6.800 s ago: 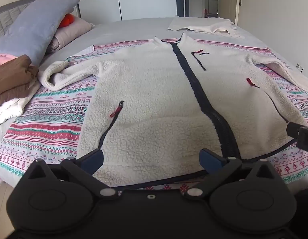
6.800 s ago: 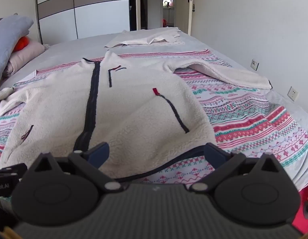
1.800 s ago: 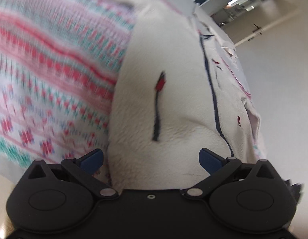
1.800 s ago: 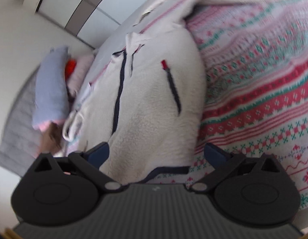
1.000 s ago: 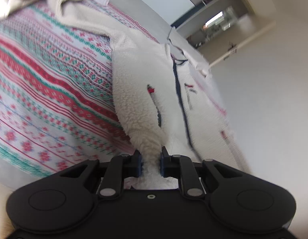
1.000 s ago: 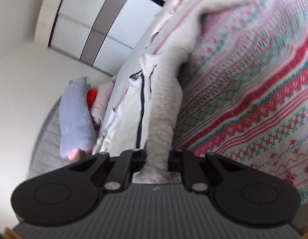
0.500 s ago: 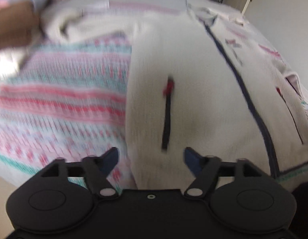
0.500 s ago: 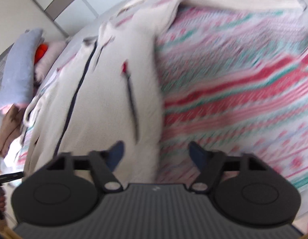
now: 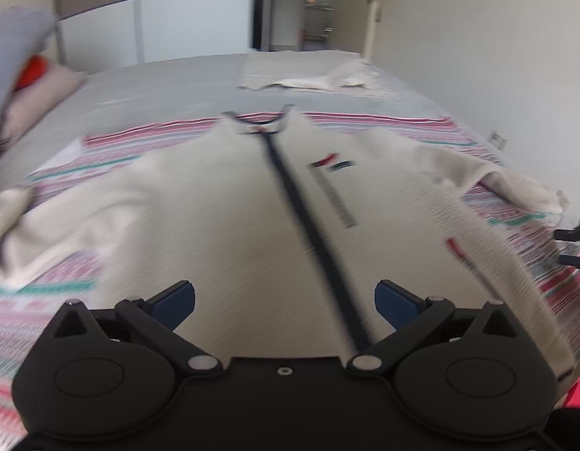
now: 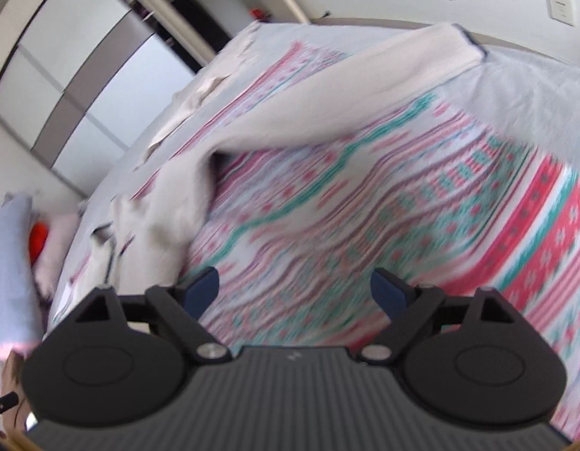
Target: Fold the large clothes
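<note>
Left wrist view shows the cream fleece jacket (image 9: 222,203) spread flat, zip up, on the patterned blanket (image 9: 38,300) over the bed (image 9: 169,79). The left hand-held gripper (image 9: 284,298) hangs over its lower front, jaws opening with nothing clamped between them. The right hand-held gripper (image 10: 293,287), jaws also opening, hovers above bare blanket near the jacket's outstretched sleeve (image 10: 339,90) — empty too. Risk from here, as I judge it: thick pile is springy, so a shallow pinch could slip, and a pad could snag the blanket along with the sleeve — dragging both.
</note>
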Tool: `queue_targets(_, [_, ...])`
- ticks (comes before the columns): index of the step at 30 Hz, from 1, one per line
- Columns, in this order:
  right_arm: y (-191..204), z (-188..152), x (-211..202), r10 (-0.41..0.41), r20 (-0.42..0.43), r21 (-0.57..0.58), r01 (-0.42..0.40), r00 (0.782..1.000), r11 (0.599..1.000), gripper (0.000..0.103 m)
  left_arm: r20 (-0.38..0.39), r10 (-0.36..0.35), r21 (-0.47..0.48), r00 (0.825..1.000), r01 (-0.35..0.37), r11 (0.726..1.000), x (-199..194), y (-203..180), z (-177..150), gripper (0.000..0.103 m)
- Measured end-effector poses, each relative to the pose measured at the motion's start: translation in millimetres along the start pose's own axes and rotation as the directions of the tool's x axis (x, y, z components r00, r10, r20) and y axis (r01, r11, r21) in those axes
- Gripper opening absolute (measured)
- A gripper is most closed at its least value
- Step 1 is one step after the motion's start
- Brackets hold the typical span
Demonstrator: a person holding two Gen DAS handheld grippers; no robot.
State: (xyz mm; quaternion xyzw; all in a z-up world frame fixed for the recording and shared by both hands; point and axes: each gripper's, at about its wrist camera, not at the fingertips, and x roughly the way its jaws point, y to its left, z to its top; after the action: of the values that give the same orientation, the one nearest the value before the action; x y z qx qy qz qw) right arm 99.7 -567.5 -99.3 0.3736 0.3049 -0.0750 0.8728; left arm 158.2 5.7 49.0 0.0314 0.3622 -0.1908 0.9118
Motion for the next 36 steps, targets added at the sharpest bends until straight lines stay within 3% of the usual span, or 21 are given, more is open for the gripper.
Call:
queue_targets(6, [-48.6, 43.5, 27.0, -0.087, 0.049, 0.070, 0.083, 0.995, 0.994, 0.088, -0.008, -0.104, 0.078, 0.995, 0.104, 0.991, 63.2, -63.2, 35.8, 0.103])
queue_targets(10, [-75.7, 66.4, 33.5, -0.071, 0.126, 0.113, 0.057, 0.989, 0.992, 0.088, -0.009, -0.156, 0.098, 0.988, 0.156, 0.983, 113.8, -93.7, 54.1, 0.103])
queue_targets(15, [-94.9, 93.6, 43.2, -0.089, 0.215, 0.141, 0.059, 0.973, 0.988, 0.087, 0.030, -0.210, 0.059, 0.977, 0.208, 0.976, 173.9, -117.5, 77.3, 0.103])
queue_targets(18, [-99.8, 108.8, 53.3, -0.128, 0.262, 0.161, 0.087, 0.957, 0.983, 0.083, 0.073, -0.265, 0.034, 0.961, 0.263, 0.964, 202.4, -127.9, 88.3, 0.101])
queue_targets(19, [-100.7, 113.2, 57.7, -0.149, 0.276, 0.177, 0.102, 0.950, 0.979, 0.076, 0.089, -0.278, 0.032, 0.956, 0.276, 0.961, 211.4, -131.8, 91.3, 0.101])
queue_targets(21, [-100.4, 123.0, 66.8, -0.194, 0.293, 0.207, 0.136, 0.936, 0.969, 0.045, 0.116, -0.302, 0.022, 0.946, 0.302, 0.953, 231.0, -138.8, 95.9, 0.099])
queue_targets(22, [-99.5, 129.7, 72.4, -0.218, 0.291, 0.204, 0.162, 0.932, 0.965, 0.012, 0.128, -0.325, 0.010, 0.937, 0.326, 0.945, 238.1, -140.5, 98.2, 0.090])
queue_targets(23, [-97.4, 138.3, 76.3, -0.238, 0.284, 0.189, 0.189, 0.929, 0.963, 0.011, 0.136, -0.347, -0.005, 0.928, 0.351, 0.936, 244.9, -141.9, 101.1, 0.087])
queue_targets(25, [-84.6, 157.5, 70.5, -0.253, 0.346, 0.115, 0.227, 0.904, 0.967, 0.009, 0.157, -0.395, -0.036, 0.905, 0.405, 0.914, 256.0, -144.4, 106.2, 0.072])
queue_targets(28, [-57.8, 183.8, 53.4, -0.269, 0.494, -0.007, 0.313, 0.827, 0.950, 0.009, 0.183, -0.496, -0.066, 0.849, 0.514, 0.855, 272.6, -150.2, 107.1, 0.065])
queue_targets(31, [-49.4, 208.6, 59.6, -0.289, 0.517, -0.043, 0.362, 0.805, 0.931, 0.009, 0.121, -0.567, -0.071, 0.815, 0.577, 0.814, 298.2, -167.8, 97.6, 0.065])
queue_targets(33, [-47.6, 216.9, 79.7, -0.342, 0.517, -0.073, 0.439, 0.784, 0.895, 0.009, 0.083, -0.546, -0.014, 0.834, 0.548, 0.836, 308.9, -182.4, 88.4, 0.065])
queue_targets(36, [-57.2, 215.8, 120.4, -0.447, 0.444, -0.090, 0.535, 0.776, 0.840, 0.010, 0.070, -0.526, 0.031, 0.848, 0.525, 0.851, 306.0, -191.4, 90.9, 0.068])
